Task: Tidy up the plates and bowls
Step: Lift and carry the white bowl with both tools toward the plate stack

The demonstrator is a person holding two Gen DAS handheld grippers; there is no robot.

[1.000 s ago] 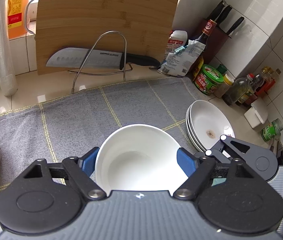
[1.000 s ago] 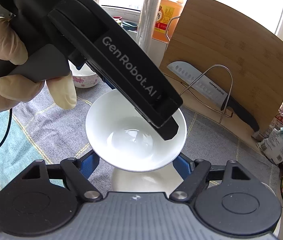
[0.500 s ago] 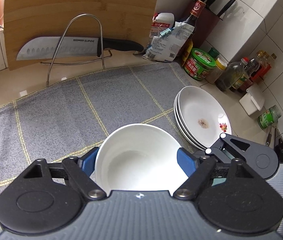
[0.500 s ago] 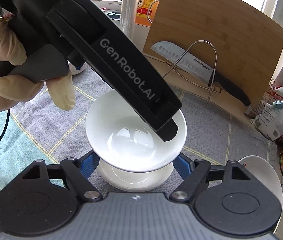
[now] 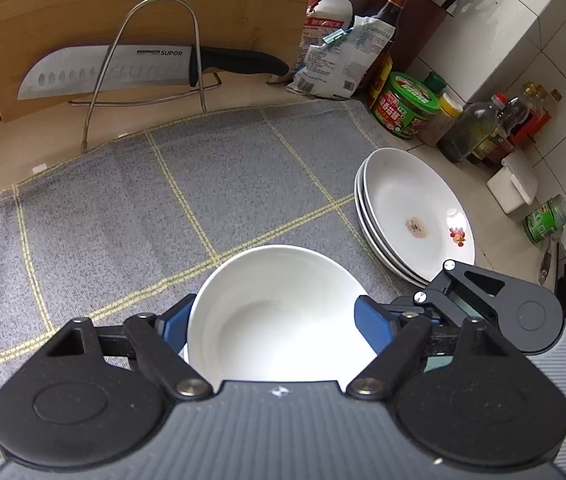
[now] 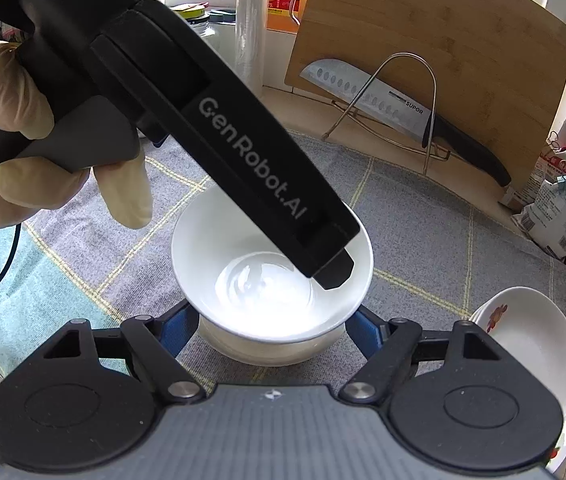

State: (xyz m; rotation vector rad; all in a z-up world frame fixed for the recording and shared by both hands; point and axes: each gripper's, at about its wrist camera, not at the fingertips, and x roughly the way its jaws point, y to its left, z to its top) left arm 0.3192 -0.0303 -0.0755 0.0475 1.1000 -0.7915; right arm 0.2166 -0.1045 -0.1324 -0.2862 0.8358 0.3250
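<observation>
Grey checked cloth (image 5: 131, 216) below: both grippers, left gripper (image 5: 279, 320) and right gripper (image 6: 271, 326), each clamp a white bowl (image 5: 279, 312); nesting comes next, needing alignment.

Black claw (image 6: 271, 322), blue pads (image 6: 181, 330), white "GenRobot.AI" lettering.

Right gripper (image 6: 271, 324), blue pads either side of a lower white bowl (image 6: 267, 350), closed on it. Upper bowl (image 6: 271, 276) nests just above, left gripper (image 6: 323, 256) reaching into it, gloved hand (image 6: 23, 128) on the handle. Grey checked cloth (image 6: 443, 240) beneath. Stacked plates (image 6: 531, 340) at right.
</observation>
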